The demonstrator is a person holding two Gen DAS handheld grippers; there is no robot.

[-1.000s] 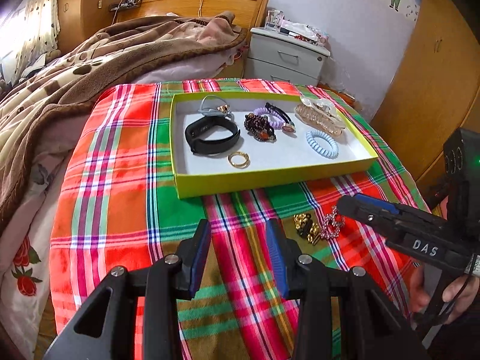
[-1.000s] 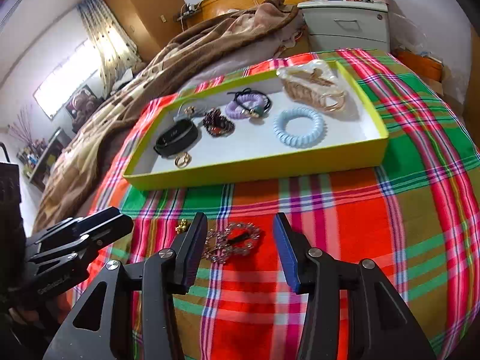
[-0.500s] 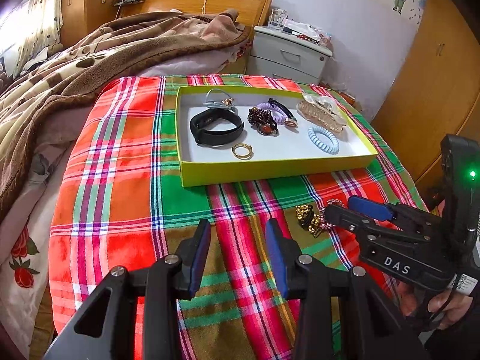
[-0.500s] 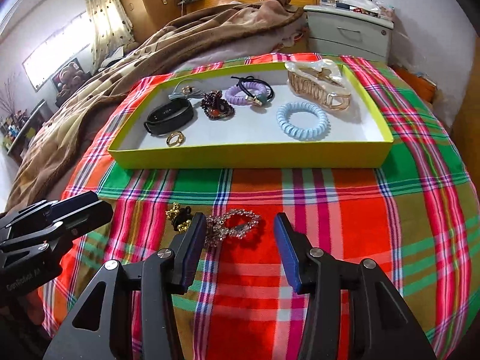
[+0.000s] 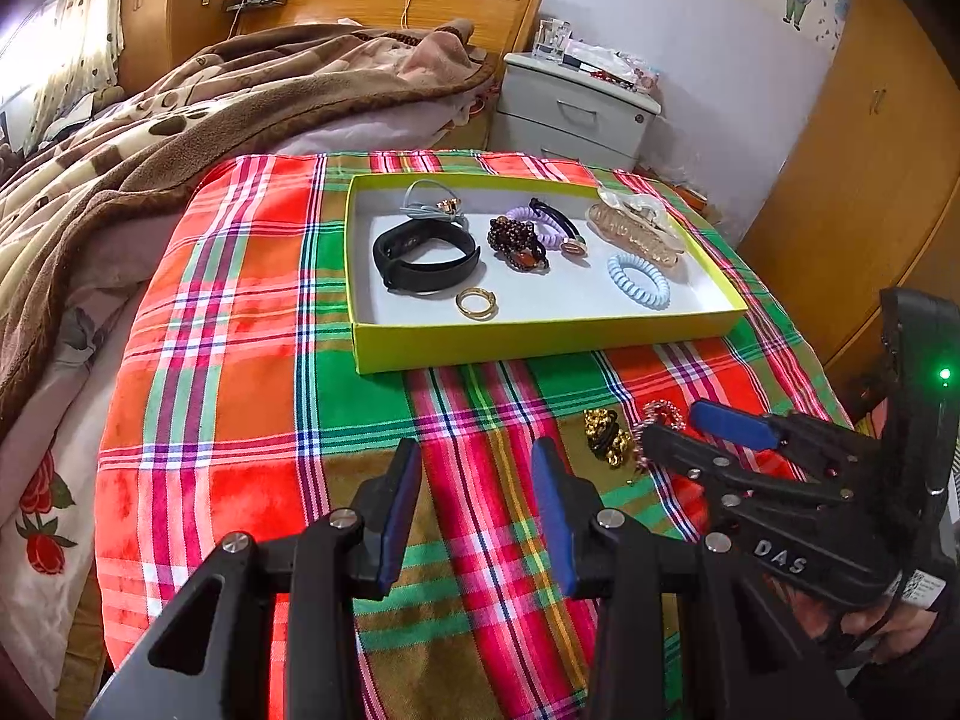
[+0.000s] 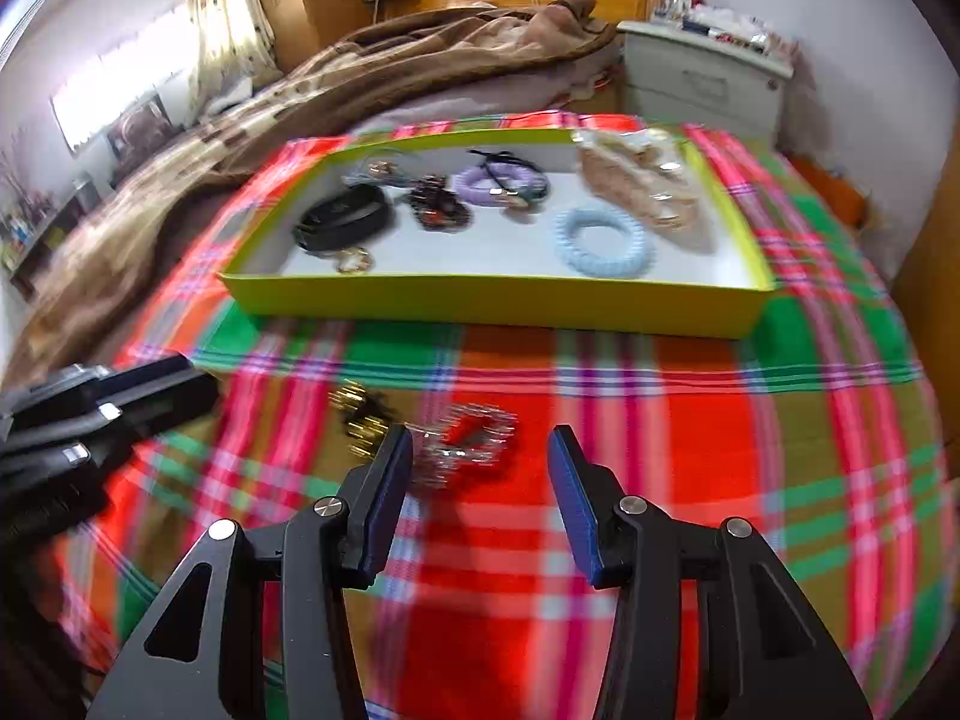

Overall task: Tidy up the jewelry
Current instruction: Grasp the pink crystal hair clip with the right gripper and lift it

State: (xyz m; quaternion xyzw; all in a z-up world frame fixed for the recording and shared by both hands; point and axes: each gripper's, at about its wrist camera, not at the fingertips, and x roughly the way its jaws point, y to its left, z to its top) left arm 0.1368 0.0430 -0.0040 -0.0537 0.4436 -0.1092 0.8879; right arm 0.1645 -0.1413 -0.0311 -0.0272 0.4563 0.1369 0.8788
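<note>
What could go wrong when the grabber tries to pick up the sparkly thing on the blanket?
The right gripper is open with the sparkly bracelet just beyond its fingertips. The gold and black piece lies right beside it, so the fingers might snag or push that too. The checked cloth is soft, so a low pinch may catch fabric. The left gripper, open and empty, is close, so they might bump.

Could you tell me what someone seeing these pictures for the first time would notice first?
Probably the yellow-green tray in the middle of the bright plaid cloth, holding a black wristband, a gold ring, a blue coil hair tie and a clear claw clip. Next, two loose pieces on the cloth in front of it: a rhinestone bracelet between the open right tool fingers and a black-and-gold ornament beside it.
</note>
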